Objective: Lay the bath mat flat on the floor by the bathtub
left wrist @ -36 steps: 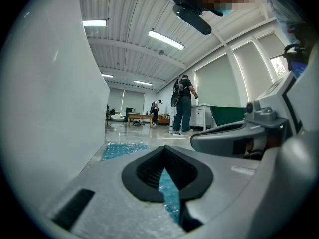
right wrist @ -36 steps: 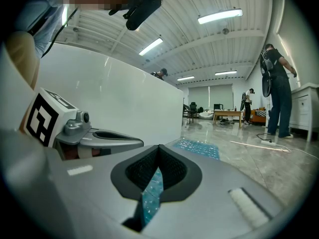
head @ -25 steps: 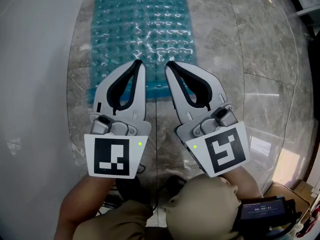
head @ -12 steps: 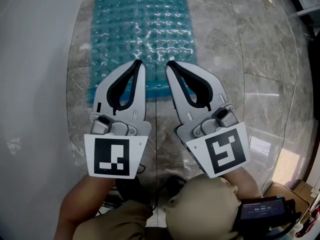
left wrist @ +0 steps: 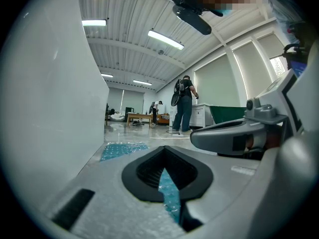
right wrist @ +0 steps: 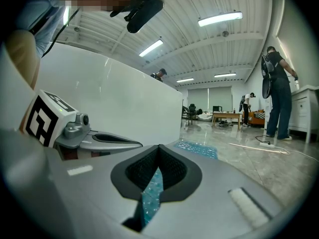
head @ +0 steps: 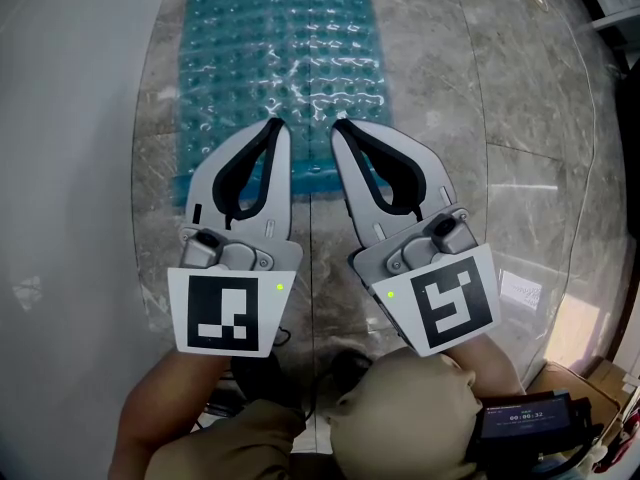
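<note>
Head view, from the left: white bathtub, then the left gripper, clenched on nothing. The teal bath mat lies flat on the floor alongside the tub. The right gripper is likewise clenched and empty. The mat looks soft, floppy and light; a near corner edge seems the best place to pinch it.

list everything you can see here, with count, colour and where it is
bath mat: one, teal, flat on the floor alongside the bathtub
bathtub: one, white, at the left
floor: one, grey marble tiles, under everything
people: at least two, dark clothes, standing far across the room
table: one, wooden, far back
ceiling lights: several, white strips, overhead
left claw: one, grey, shut and empty, over the mat's near end
right claw: one, grey, shut and empty, beside the left claw
</note>
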`<state>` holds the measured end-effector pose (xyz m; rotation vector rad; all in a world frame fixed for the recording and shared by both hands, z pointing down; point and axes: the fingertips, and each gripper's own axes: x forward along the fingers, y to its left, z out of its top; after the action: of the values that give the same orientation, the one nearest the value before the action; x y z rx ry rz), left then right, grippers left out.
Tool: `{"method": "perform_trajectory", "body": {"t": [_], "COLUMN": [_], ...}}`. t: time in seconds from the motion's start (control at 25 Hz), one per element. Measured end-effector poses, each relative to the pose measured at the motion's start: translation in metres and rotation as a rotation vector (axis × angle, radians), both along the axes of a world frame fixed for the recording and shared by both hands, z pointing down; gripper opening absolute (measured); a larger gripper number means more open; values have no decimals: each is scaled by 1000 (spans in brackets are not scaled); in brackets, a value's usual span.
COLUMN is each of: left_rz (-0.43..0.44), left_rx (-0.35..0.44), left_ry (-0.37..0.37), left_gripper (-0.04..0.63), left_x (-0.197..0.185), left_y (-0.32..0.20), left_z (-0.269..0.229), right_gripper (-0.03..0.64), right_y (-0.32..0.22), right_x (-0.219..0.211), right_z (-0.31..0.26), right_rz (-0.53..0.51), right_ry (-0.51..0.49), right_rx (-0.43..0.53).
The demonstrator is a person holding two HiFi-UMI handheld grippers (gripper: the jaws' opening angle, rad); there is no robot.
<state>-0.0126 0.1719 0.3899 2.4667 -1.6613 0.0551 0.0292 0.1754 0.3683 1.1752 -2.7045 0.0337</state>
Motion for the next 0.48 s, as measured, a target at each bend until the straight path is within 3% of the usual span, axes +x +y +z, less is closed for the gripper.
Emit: {"method": "perform_trajectory", "body": {"t": [0.48], "left_rz": [3], "left_rx": [2], "left_ry": [-1], "left_gripper": [8], "left_x": [1], "left_y": [0], "left_z": [-1], "right_gripper": [6], "right_y": [0], "right_x": [3], "right_z": [-1], "right_rz": [4], "right_ry": [6], "right_rx": [11]}}
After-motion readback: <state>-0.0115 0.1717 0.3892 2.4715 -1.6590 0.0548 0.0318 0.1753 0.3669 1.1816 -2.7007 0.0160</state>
